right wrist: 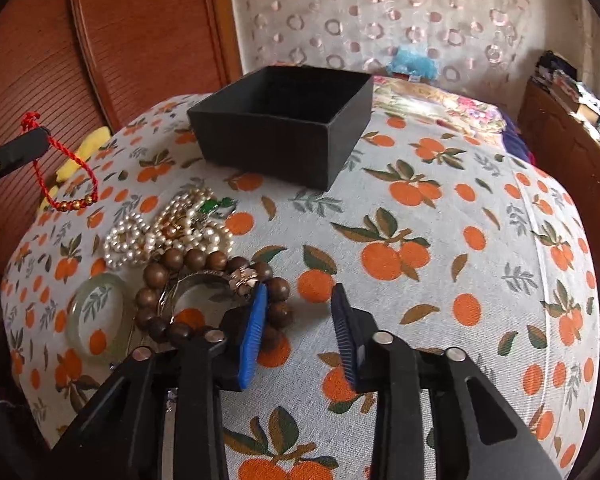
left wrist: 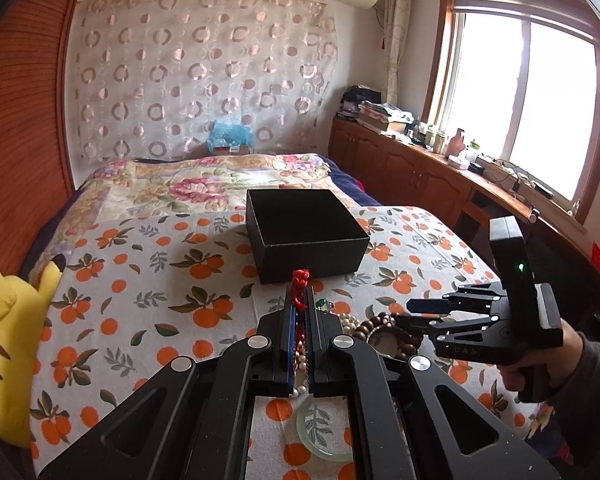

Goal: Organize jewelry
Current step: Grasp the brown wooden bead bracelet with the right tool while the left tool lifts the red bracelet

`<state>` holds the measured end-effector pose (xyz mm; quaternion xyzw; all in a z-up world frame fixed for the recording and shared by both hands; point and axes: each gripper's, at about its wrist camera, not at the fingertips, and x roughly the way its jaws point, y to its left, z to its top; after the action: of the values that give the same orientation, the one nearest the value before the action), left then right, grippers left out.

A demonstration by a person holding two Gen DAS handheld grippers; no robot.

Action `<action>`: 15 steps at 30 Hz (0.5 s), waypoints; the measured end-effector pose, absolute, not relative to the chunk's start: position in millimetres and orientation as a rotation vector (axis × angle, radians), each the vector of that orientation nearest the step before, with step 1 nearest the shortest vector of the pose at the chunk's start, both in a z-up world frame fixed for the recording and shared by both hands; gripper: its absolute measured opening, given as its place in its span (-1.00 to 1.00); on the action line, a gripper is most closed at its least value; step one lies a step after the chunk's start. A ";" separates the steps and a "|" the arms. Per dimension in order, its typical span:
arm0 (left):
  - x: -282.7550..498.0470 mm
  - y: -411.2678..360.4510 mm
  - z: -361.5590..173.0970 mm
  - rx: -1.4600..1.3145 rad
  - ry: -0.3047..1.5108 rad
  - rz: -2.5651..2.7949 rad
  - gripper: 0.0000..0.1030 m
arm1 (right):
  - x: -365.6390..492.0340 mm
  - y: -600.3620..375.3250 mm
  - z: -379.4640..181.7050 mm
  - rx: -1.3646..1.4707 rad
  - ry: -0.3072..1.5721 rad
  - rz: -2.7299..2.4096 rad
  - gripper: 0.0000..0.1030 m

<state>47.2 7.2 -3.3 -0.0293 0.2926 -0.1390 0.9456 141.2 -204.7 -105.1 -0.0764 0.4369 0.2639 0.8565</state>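
Dangling from left tongs (right wrist: 40, 136): red bracelet (right wrist: 66, 184), gold beads right-view only.

We see a matt woven cloth (right wrist: 440, 216) printed with oranges, and on it a matt black box (right wrist: 284, 136) that looks like textured card. The red bracelet (right wrist: 66, 176) is twisted cord strung with small glossy gold beads. The pearl strands (right wrist: 168, 228) shine softly; at their 6 o'clock the wooden bead bracelet (right wrist: 208, 296) is brown, smooth and faintly glossy. The bangle (right wrist: 96, 316) at its 9 o'clock is translucent, pale green and polished. The right tool (right wrist: 300, 332) has ribbed blue pads on matt black plastic arms with bright metal pins.
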 end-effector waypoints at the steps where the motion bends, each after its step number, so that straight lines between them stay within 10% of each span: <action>1: 47.5 7.9 -2.3 -0.062 0.594 -0.283 -0.95 | 140.3 -204.1 -105.5 -0.162 0.924 0.571 -0.60; 15: 57.7 1.4 -10.1 -0.042 0.601 -0.292 -0.95 | 125.8 -199.4 -61.4 -0.167 0.764 0.613 -0.72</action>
<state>57.7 1.4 -10.1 -0.0206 0.2950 -0.1433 0.9445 125.8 -199.4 -61.4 -0.0801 0.3666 0.2942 0.8790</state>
